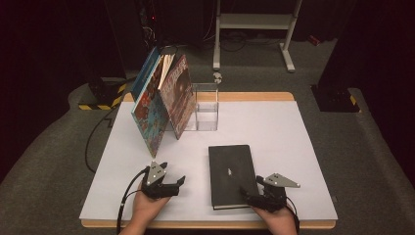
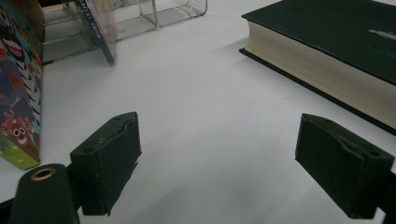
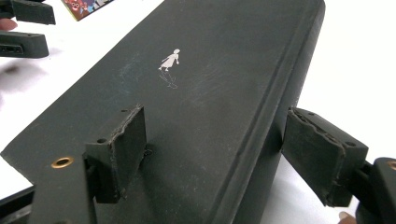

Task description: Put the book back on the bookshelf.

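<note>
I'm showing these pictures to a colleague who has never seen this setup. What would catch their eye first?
Probably the colourful picture books leaning at the table's far left beside a clear acrylic holder. Next, the black book lying flat near the front, its spine corner between the open jaws of the right gripper. The left gripper is open above bare white tabletop.

Black book (image 1: 231,174) with small white figure and cream page edges; white surface (image 1: 274,127); colourful illustrated books (image 1: 151,115) in blue and red; clear stand (image 1: 205,105).
</note>
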Available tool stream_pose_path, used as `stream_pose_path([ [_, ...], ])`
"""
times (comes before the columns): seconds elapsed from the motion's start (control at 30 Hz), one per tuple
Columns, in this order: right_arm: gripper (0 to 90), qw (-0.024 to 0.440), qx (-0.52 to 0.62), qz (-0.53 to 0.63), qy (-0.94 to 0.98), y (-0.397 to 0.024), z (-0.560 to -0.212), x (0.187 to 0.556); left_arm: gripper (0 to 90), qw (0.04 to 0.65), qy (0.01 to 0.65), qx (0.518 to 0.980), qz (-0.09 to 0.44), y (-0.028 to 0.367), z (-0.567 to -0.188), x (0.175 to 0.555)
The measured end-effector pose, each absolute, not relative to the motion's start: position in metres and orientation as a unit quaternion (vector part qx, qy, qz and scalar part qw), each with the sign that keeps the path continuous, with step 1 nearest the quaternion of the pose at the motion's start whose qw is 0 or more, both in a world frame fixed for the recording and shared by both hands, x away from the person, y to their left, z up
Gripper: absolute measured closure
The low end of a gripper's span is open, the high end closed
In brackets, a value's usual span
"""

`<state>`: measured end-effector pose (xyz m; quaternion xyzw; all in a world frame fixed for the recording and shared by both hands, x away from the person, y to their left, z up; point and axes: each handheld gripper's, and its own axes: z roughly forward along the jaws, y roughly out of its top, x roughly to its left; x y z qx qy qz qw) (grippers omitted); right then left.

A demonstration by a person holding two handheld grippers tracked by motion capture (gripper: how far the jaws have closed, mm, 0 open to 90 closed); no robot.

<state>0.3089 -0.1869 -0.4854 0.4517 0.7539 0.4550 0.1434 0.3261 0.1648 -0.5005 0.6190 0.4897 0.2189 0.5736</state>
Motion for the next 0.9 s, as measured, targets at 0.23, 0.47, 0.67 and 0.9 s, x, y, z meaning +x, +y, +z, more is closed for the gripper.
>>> stream_pose_path([
  [0.23,21.9,0.143,0.452,0.453,0.755,-0.182,-0.485,0.309,14.4,0.573,0.488,0.621,0.219,0.165,-0.501,0.326],
  [0.47,21.9,0.144,0.448,0.451,0.758,-0.173,-0.484,0.31,14.7,0.573,0.488,0.621,0.219,0.165,-0.501,0.326],
  [0.67,21.9,0.148,0.443,0.45,0.761,-0.163,-0.484,0.311,14.8,0.57,0.488,0.623,0.221,0.164,-0.501,0.326],
  [0.9,21.8,0.153,0.437,0.448,0.765,-0.148,-0.484,0.314,14.9,0.57,0.488,0.623,0.221,0.164,-0.501,0.326],
])
